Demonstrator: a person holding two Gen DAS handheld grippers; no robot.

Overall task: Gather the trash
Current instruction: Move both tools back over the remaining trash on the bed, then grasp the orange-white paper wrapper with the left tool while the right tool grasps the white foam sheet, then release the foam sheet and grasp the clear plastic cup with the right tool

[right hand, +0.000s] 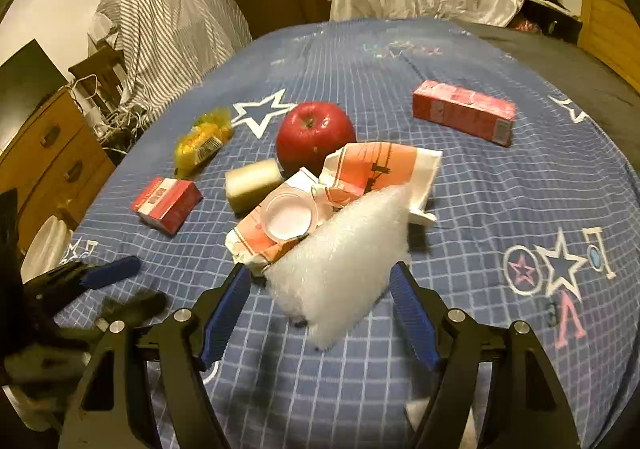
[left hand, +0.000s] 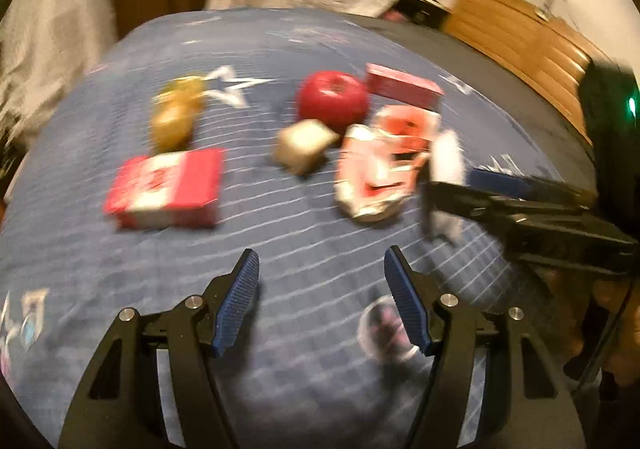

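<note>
The work surface is a bed covered by a blue grid-pattern sheet point(right hand: 480, 209) printed with stars. The right gripper point(right hand: 320, 289) has its blue pads set against both sides of a white piece of foam wrap point(right hand: 340, 261), which stands upright between them, raised off the sheet; the pinch is wide. Just beyond the foam lies a crumpled orange-and-white paper bag point(right hand: 372, 169) with a small clear plastic cup point(right hand: 289, 217) resting on it. A red apple point(right hand: 314, 135) sits just behind the bag, and a pale sponge block point(right hand: 254, 183) lies just beside the apple, to its left. A yellow wrapper point(right hand: 204, 141) lies farther left, near a white star print. A small red box point(right hand: 166, 203) lies near the sheet's left edge, and a long red carton point(right hand: 464, 117) lies well apart at the right. The left gripper point(left hand: 322, 297) hovers above bare sheet with its jaws spread and nothing between them; its view is motion-blurred. In that view the small red box point(left hand: 168, 189) is ahead at left and the paper bag point(left hand: 380, 165) ahead at right.
</note>
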